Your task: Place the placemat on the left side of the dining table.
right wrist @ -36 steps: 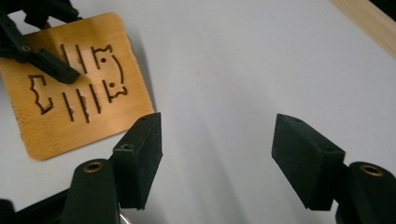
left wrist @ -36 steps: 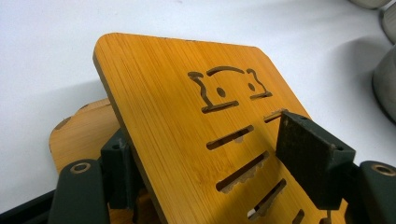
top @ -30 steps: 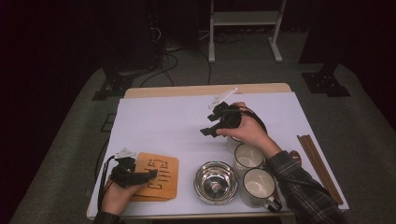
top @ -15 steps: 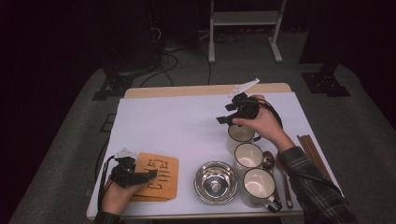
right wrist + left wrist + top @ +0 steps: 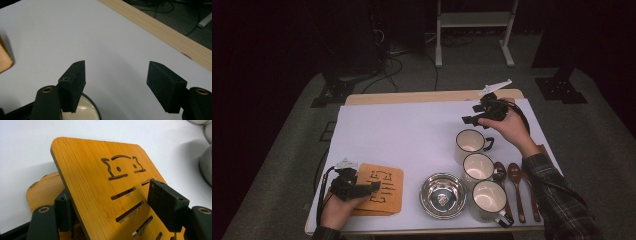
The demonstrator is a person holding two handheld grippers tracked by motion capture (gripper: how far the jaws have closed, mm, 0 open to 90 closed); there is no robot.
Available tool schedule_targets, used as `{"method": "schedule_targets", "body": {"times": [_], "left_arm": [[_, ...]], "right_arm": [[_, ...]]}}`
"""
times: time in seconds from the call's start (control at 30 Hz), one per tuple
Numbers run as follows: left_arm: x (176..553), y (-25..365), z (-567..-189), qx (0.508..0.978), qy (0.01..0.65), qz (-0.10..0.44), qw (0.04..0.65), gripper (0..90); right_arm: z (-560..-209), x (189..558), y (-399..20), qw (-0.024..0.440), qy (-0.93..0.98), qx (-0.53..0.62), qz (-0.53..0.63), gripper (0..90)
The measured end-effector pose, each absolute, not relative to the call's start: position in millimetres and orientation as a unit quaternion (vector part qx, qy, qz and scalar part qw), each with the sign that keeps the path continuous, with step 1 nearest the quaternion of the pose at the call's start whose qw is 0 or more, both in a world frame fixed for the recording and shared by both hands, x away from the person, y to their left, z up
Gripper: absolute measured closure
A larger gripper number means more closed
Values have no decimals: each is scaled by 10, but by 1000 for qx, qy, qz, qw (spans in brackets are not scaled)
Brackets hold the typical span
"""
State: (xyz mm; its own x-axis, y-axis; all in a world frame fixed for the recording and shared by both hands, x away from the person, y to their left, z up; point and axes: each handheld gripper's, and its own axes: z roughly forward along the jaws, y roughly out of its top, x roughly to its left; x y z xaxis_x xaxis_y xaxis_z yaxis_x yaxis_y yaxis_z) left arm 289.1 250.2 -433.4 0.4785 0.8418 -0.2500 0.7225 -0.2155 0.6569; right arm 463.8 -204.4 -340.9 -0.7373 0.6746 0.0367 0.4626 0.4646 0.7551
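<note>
Two wooden trivets (image 5: 381, 190) with slot cut-outs lie stacked left of the round steel bowl (image 5: 443, 188). We tilt the upper one (image 5: 105, 187) up, probably to separate it from the lower one. Our left gripper (image 5: 362, 188) pinches its edge. Behind the bowl, beyond the farthest cream mug (image 5: 470, 142), our right gripper (image 5: 470, 119) hovers wide apart, empty.

desk (image 5: 412, 125): white sheet on top | left gripper (image 5: 371, 187): near-left corner, fingers on wooden board (image 5: 384, 189), upper of 2 stacked | right gripper (image 5: 468, 120): held above far right, just beyond top mug, nothing between its fingers | 3 mugs (image 5: 477, 167) in a row | steel bowl (image 5: 443, 189) left of nearest mug | spoons (image 5: 516, 187) to the right
</note>
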Motion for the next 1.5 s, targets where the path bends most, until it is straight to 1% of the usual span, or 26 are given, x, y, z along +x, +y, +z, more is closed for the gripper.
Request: {"method": "schedule_targets", "body": {"times": [0.27, 0.53, 0.9, 1.07, 1.2, 1.5], "left_arm": [[2893, 2503, -4337, 775, 505, 79, 372, 276], [2895, 2506, -4340, 774, 507, 76, 373, 277], [2892, 2514, -4332, 772, 508, 75, 374, 290], [2887, 2515, -4321, 771, 509, 77, 376, 304], [2885, 2526, -4312, 771, 508, 78, 377, 318], [2874, 2543, -4275, 765, 510, 78, 384, 366]], "right_arm": [[-3539, 4737, -2333, 154, 825, 381, 388, 314], [-3720, 4811, -2531, 178, 811, 410, 378, 308], [-4083, 4876, -2722, 178, 796, 450, 363, 293], [-4264, 4903, -2784, 189, 785, 468, 360, 254], [-4376, 4917, -2827, 197, 783, 476, 348, 242], [-4571, 4904, -2919, 197, 780, 487, 341, 227]]}}
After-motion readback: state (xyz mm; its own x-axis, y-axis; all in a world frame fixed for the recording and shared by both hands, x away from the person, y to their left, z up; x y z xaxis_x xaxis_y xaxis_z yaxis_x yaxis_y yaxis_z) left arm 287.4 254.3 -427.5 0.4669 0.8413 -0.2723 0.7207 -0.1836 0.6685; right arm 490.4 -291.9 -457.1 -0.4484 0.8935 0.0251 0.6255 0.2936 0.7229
